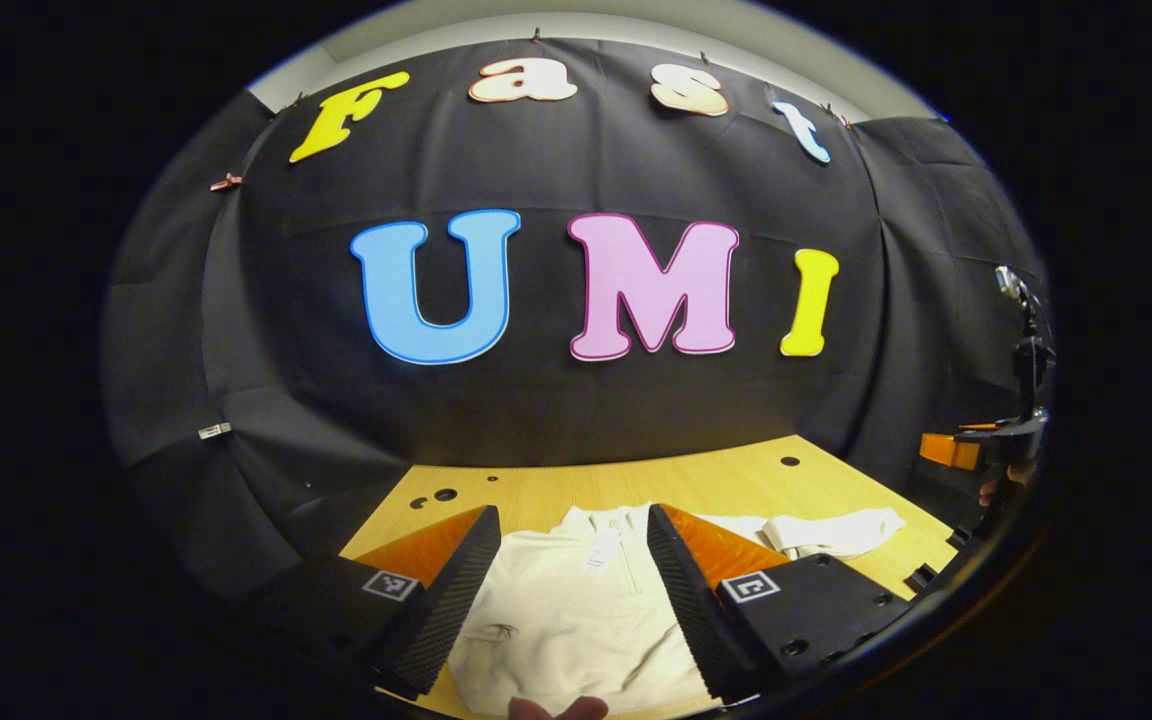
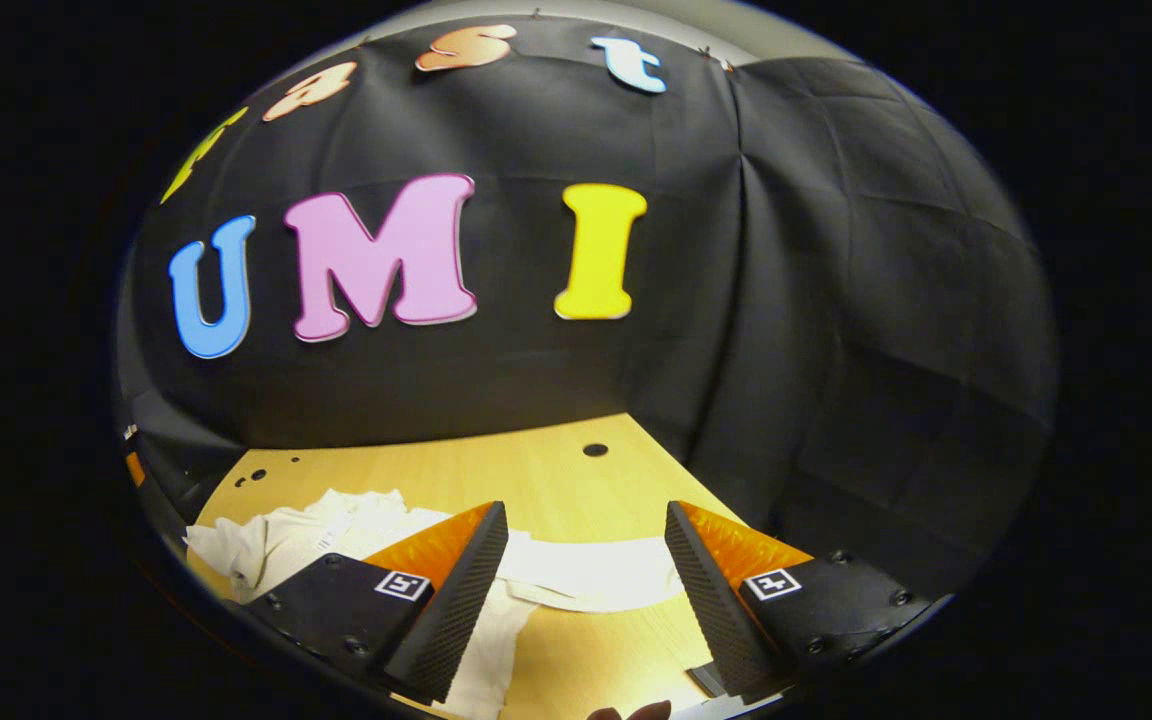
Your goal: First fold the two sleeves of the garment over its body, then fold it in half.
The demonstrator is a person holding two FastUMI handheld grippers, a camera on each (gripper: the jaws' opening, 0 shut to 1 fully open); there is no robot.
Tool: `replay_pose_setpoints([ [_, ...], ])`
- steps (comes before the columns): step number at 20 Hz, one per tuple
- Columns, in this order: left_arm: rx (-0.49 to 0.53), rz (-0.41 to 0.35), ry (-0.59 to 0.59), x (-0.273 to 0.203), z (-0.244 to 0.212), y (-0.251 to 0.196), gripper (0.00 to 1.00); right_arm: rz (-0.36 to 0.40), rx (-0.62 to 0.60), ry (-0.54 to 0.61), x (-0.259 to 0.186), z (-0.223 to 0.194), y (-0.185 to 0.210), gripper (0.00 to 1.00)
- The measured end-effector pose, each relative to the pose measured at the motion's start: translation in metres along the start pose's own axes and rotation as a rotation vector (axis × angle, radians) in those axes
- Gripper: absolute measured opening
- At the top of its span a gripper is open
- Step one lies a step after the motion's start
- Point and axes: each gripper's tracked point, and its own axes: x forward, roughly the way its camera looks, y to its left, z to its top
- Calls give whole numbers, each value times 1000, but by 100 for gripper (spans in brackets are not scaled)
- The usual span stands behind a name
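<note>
A cream zip-neck garment (image 1: pixel 566 620) lies flat on the wooden table (image 1: pixel 696 480), collar toward the back wall. Its right sleeve (image 1: pixel 826 532) stretches out to the right. My left gripper (image 1: pixel 568 600) hangs open above the garment's chest, nothing between its fingers. In the right gripper view the same garment (image 2: pixel 316 540) lies at the left, and its sleeve (image 2: pixel 596 575) runs across between my fingers. My right gripper (image 2: pixel 586 590) is open above that sleeve's cuff end. The other gripper (image 1: pixel 1006 440) shows at the far right of the left gripper view.
The black cloth wall closes the table at the back and on both sides. Small round holes (image 1: pixel 789 461) dot the table top near its far edge. Bare wood (image 2: pixel 536 470) lies beyond the sleeve. A fingertip (image 1: pixel 556 708) shows at the bottom edge.
</note>
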Motion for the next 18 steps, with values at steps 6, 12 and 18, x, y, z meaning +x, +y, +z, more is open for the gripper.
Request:
replay_pose_setpoints([
  [6,44,25,27,9,1,-9,94,-72,15,201,81,-74,-60,97],
  [12,58,82,55,10,-2,-11,96,-85,66,383,153,-145,-79,99],
  [18,34,135,93,10,-11,-12,95,-95,38,481,196,-182,-91,99],
])
